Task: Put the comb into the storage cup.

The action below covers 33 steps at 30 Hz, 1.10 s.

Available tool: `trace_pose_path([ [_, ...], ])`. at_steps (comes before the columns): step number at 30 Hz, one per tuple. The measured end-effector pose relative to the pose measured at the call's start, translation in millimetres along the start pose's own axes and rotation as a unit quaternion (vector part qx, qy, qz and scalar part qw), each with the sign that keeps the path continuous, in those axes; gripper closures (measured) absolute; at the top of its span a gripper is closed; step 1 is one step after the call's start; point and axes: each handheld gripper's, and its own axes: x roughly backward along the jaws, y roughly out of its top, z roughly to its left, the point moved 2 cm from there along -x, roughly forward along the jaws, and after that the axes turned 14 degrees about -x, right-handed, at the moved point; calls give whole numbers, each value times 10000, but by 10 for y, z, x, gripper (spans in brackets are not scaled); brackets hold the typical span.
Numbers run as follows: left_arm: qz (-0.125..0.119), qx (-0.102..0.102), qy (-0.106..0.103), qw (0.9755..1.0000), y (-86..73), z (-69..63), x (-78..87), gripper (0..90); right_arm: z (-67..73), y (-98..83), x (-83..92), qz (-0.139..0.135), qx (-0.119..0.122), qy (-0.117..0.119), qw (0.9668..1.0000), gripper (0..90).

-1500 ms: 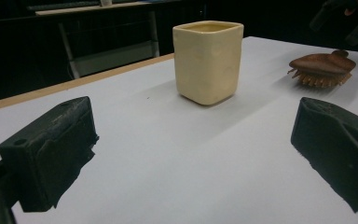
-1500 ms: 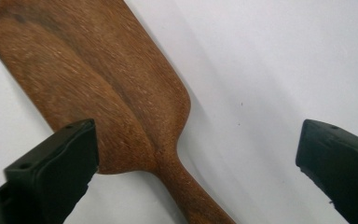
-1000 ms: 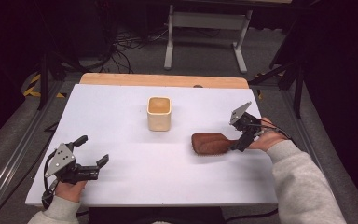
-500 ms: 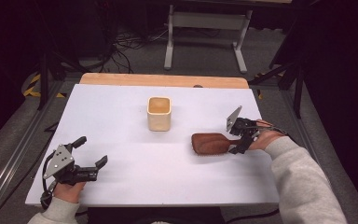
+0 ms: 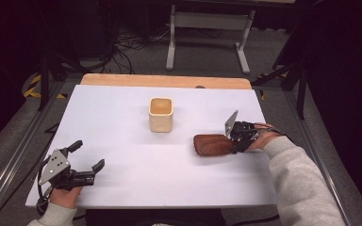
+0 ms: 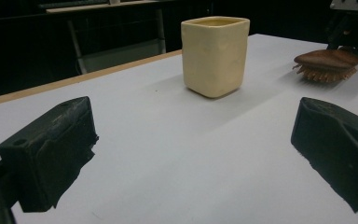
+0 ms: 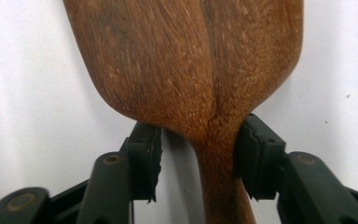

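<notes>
My right gripper (image 7: 196, 161) has just been closing around the wooden brush (image 7: 186, 65) neck, one pad touching, the other just short, so I centre it before squeezing, while my left gripper (image 5: 86, 157) rests spread wide.

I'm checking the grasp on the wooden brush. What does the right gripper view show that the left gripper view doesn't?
Right gripper view: the right gripper straddles the neck of the wooden brush, jaws just closing, one pad touching, a gap at the other. Left gripper view: the cream cup, the bristles, the open left gripper. Both: the brush on the white table.
</notes>
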Motion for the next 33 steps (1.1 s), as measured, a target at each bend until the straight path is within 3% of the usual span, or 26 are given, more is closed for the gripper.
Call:
trace_pose_path([
  [5,16,-20,-7,10000,-1,2,-2,8,10,-11,7,29,143,61,9999,687],
  [17,-3,-24,-30,10000,2,-1,-8,8,38,-1,9,65,377,-20,9993,723],
  [23,4,-31,-22,10000,5,-1,-9,8,54,3,31,74,264,-94,9996,727],
  [28,-4,-19,-20,10000,6,-4,-12,8,71,5,62,24,24,47,10000,728],
  [33,-13,-38,-28,10000,9,-3,-15,8,113,8,82,-162,-45,94,9998,729],
])
